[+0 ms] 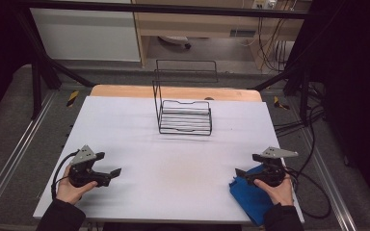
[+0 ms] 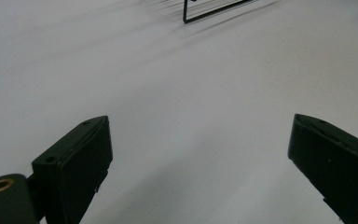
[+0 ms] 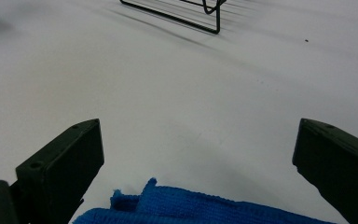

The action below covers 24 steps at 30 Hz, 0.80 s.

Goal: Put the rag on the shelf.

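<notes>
A black wire rack [image 1: 185, 115] stands on the white table [image 1: 173, 163] at the middle back, its tall side to the left. My left gripper [image 1: 108, 164] rests near the front left, held by a hand, jaws wide open over bare table [image 2: 198, 154]. At the front right, my right gripper [image 1: 247, 164] is open too, just above the near edge of a crumpled blue cloth [image 1: 250, 197]. In the right gripper view the cloth [image 3: 191, 207] lies low between the spread jaws, with nothing gripped. Both gripper views catch a corner of the rack [image 2: 209, 11] [image 3: 177, 14] far ahead.
A wooden board [image 1: 173, 91] runs along the table's far edge. Black cables [image 1: 313, 187] trail off the right side. Metal frame rails [image 1: 9, 159] flank the table on both sides, with dark floor beyond.
</notes>
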### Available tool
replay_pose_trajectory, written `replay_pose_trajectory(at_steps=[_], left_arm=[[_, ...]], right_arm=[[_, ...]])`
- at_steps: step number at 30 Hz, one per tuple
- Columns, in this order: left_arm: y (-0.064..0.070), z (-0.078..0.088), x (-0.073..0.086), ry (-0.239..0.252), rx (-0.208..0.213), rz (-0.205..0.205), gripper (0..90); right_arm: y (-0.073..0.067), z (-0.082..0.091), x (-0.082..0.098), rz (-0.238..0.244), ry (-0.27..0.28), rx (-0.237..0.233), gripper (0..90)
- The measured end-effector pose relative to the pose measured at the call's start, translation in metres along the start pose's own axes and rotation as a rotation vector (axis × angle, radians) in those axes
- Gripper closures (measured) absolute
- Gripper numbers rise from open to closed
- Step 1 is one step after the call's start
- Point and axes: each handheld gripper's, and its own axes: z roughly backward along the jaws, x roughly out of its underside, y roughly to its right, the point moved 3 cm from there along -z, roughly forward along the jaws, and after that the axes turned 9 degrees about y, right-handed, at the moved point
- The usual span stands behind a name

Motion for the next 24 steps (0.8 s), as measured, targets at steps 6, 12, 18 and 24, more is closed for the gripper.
replay_pose_trajectory(at_steps=[6,12,18,24], left_arm=[[0.001,0.001,0.001,-0.004,0.002,-0.007,6.2],[0.002,0.000,0.003,-0.009,0.001,-0.007,6.2],[0.004,0.001,0.003,-0.008,-0.002,-0.009,6.3],[0.004,0.002,0.003,-0.010,-0.005,-0.009,6.6]], right_arm=[[-0.004,0.002,0.001,0.002,-0.018,-0.001,3.4],[-0.013,0.003,0.000,-0.002,-0.032,-0.002,6.3],[-0.028,-0.001,0.004,0.034,-0.081,-0.004,17.0],[-0.040,-0.002,0.016,0.065,-0.158,-0.037,35.2]])
